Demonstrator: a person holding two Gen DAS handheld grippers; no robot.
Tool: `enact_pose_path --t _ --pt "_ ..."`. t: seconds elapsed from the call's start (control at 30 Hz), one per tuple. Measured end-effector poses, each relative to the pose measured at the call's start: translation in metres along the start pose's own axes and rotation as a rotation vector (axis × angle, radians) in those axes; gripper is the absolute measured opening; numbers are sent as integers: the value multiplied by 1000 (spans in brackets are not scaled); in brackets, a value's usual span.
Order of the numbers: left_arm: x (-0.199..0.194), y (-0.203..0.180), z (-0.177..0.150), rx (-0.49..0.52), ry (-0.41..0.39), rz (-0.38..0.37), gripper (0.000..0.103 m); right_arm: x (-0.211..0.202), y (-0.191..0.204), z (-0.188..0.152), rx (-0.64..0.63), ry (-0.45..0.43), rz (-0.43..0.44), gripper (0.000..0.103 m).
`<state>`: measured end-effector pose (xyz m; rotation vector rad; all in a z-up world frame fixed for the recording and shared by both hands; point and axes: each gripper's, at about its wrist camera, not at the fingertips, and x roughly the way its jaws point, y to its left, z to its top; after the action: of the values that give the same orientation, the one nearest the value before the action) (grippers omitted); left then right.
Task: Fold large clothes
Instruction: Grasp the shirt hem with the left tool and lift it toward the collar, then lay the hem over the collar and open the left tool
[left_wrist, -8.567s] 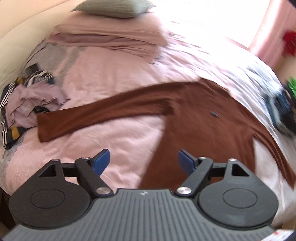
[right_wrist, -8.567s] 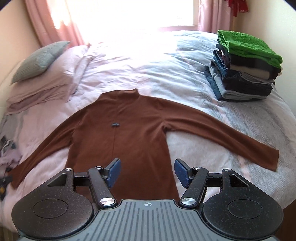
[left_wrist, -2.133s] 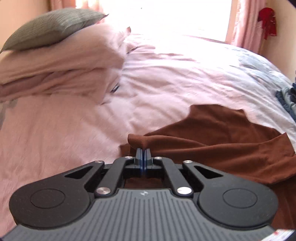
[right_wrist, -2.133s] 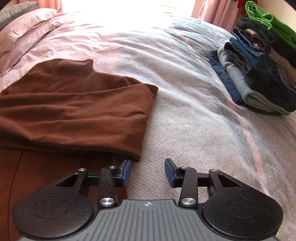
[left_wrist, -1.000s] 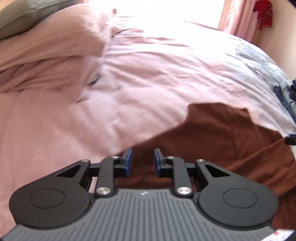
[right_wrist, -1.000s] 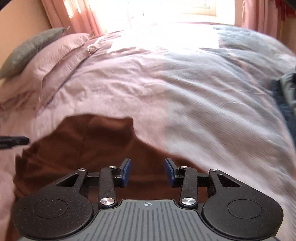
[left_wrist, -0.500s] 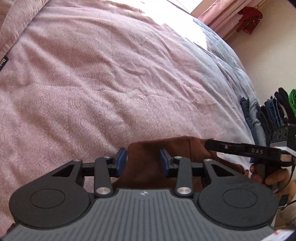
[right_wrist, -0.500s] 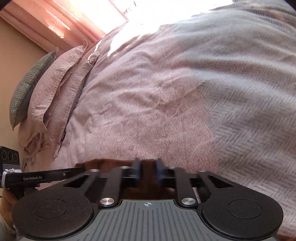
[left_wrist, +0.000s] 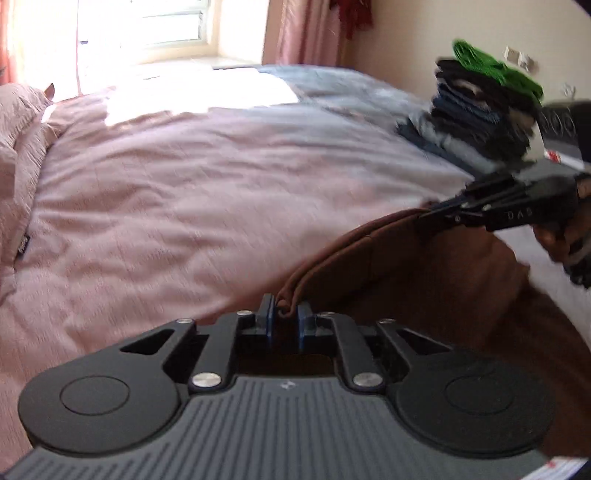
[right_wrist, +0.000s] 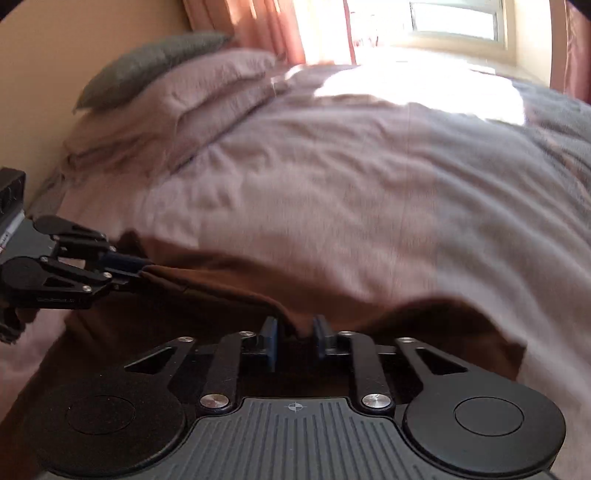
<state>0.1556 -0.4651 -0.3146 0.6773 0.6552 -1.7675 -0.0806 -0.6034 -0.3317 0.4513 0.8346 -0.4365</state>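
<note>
From the left wrist view, pale pink pillows (left_wrist: 22, 147) sit at nine o'clock, and the pink quilted bedspread (left_wrist: 184, 192) runs across the middle toward the bright window (left_wrist: 140, 29) at twelve. At six o'clock the left gripper (left_wrist: 284, 314) has just been closing, and its blue pads are clenched on a rolled edge of the brown long-sleeved knit top (left_wrist: 424, 295), which rises from between them. That edge stretches taut toward two o'clock, where the right gripper (left_wrist: 443, 212) meets the same hem, a hand (left_wrist: 565, 240) behind it. A blurred stack of folded dark clothes topped with a green knit (left_wrist: 487, 107) stands at one o'clock on the far side of the bed. From the right wrist view, the left gripper (right_wrist: 125, 267) comes in at nine o'clock, its blue fingertips pinching the brown top (right_wrist: 207, 291) at its corner, above a grey pillow (right_wrist: 147, 66) at eleven. At six o'clock the right gripper (right_wrist: 295, 332) has just been opening; a fold of the brown fabric hangs between its pads, but whether they press on it I cannot tell. The top lies bunched across the near part of the bedspread (right_wrist: 369, 184).
</note>
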Motion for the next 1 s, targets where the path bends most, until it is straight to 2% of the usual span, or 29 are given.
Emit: enact_pose_path --t 0.03,0.07,0.13,0.23,0.3,0.33,0.37,0.43,0.5,0.53,0.63,0.7,0.8,0.83,0.87,0.93,0.97,1.0 --pt "0 -8 -11 28 46 -6 16 0 2 -6 10 51 -17 46" --pt "-3 -12 -19 40 79 -12 18 -5 4 -10 23 61 -37 47" --pt "-11 -8 -25 -28 99 -29 18 -20 4 -6 67 -8 -56 47" --pt "-29 12 -11 -185 -6 -7 19 -27 0 17 151 -139 -34 47" --pt "-29 23 8 -269 -83 18 19 -12 0 34 145 -168 -68 47" --pt "-23 25 16 -287 -93 32 21 -2 2 41 118 -177 -96 47" --pt "-15 23 22 -278 -94 41 21 11 3 48 78 -171 -126 47" --pt "6 12 28 -207 -66 68 29 39 10 40 -2 -76 -181 47" --pt "29 1 15 -146 32 118 30 57 19 16 -83 1 -208 47" --pt "34 -5 2 -123 63 148 30 54 23 3 -113 -18 -224 47" --pt "18 -14 -22 -89 52 193 33 35 27 -9 -144 -5 -240 48" --pt "1 -11 -23 -112 31 213 37 22 28 -1 -151 -47 -249 48" --pt "-15 -4 -10 -103 -55 266 41 16 22 22 -139 -126 -272 49" --pt "-14 1 -7 -106 -72 286 47 21 16 26 -122 -130 -273 49" --pt "-9 5 -3 -113 -63 312 49 28 9 27 -100 -114 -278 49" --pt "6 20 -7 -134 8 335 49 47 -15 17 -65 6 -314 49" --pt "13 29 -14 -151 57 354 49 47 -25 10 -40 22 -306 49" --pt "13 35 -21 -179 75 367 49 35 -28 8 -16 -6 -301 49"
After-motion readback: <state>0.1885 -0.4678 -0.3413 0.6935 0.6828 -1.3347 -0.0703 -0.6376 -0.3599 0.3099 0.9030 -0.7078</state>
